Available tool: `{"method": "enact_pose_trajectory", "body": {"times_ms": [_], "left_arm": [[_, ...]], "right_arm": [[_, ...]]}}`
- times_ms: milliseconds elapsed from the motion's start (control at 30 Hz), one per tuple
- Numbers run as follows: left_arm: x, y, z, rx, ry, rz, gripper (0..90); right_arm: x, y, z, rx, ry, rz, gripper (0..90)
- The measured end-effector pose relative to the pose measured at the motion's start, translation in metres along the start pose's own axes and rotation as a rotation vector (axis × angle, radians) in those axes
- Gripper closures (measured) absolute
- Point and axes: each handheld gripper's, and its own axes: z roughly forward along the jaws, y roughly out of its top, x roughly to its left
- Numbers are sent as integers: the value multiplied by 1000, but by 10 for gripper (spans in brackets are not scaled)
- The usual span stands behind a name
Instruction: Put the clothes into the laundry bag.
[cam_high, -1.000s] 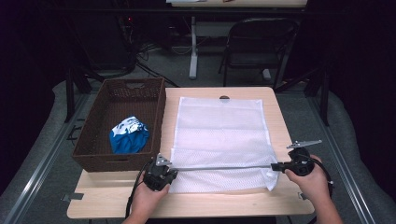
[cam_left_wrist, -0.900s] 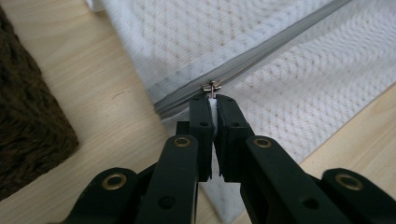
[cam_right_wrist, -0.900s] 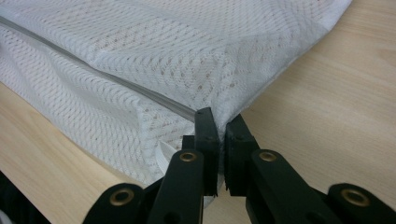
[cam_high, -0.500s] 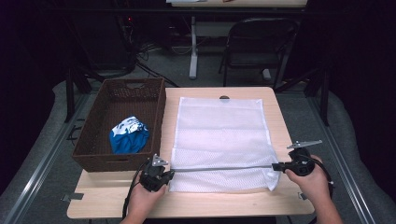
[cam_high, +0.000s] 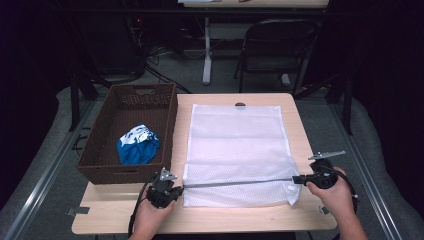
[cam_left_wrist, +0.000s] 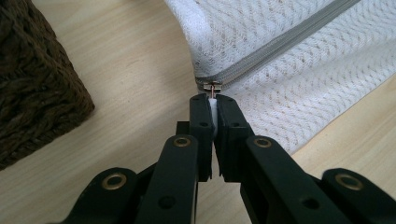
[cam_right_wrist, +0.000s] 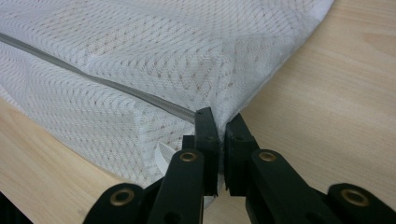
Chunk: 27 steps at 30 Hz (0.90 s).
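A white mesh laundry bag (cam_high: 235, 150) lies flat on the wooden table (cam_high: 310, 220), with a grey zipper (cam_high: 235, 183) running across its near end. At the zipper's left end my left gripper (cam_high: 176, 188) is shut on the zipper pull (cam_left_wrist: 213, 88), pinching its white tab between the jaws. My right gripper (cam_high: 295, 179) is shut on the bag's edge (cam_right_wrist: 210, 112) at the zipper's right end. The mesh bag (cam_right_wrist: 154, 60) rises slightly at that corner. The zipper (cam_left_wrist: 275, 46) appears taut between the two grippers.
A dark woven basket (cam_high: 100, 160) stands at the table's left, holding a blue and white crumpled cloth (cam_high: 137, 145). The basket's corner (cam_left_wrist: 32, 93) sits close to my left gripper. A folding chair (cam_high: 275, 45) and desk legs stand beyond the table.
My left gripper has slid a little to the left with the zipper pull. The right gripper has stayed where it was.
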Motion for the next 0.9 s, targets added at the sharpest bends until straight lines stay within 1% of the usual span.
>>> {"method": "enact_pose_trajectory", "body": {"times_ms": [33,67,100,167,233,300,400,433,467,567,600,700,733,767,833,900], "left_arm": [[0,-1,1,0,-5,0,868],[1,-2,2,-4,-10,-15,867],[2,-3,3,-8,-18,-31,867],[2,-5,4,-9,-24,-44,866],[1,-4,5,1,-30,-38,865],[1,-5,6,18,-46,-37,864],[0,-6,6,17,-53,-50,860],[1,-6,4,21,-56,-42,860],[0,-6,4,21,-57,-49,859],[-3,-7,0,20,-60,-45,859],[-2,-7,-1,23,-58,-37,859],[-3,-8,-2,23,-61,-43,853],[-3,-8,-2,23,-61,-43,851],[-3,-8,-2,34,-66,-42,849],[-3,-8,0,31,-57,-39,842],[-4,-8,1,23,-55,-39,836]], "right_arm": [[-1,0,1,4,4,-4,861],[-1,-1,2,14,5,1,860],[-2,-2,3,17,18,9,860],[-3,-3,7,28,19,17,859],[-2,-4,10,42,13,11,859],[-2,-5,13,60,-1,9,858],[-5,-7,16,70,3,21,855],[-6,-8,17,73,6,24,854],[-6,-9,18,80,10,28,854],[-7,-10,19,80,14,31,854],[-7,-10,20,81,16,33,854],[-6,-11,23,97,17,31,853],[-7,-12,25,101,18,30,852],[-7,-12,25,103,19,31,852],[-8,-12,25,111,15,34,848],[-7,-13,25,119,17,50,840]]}}
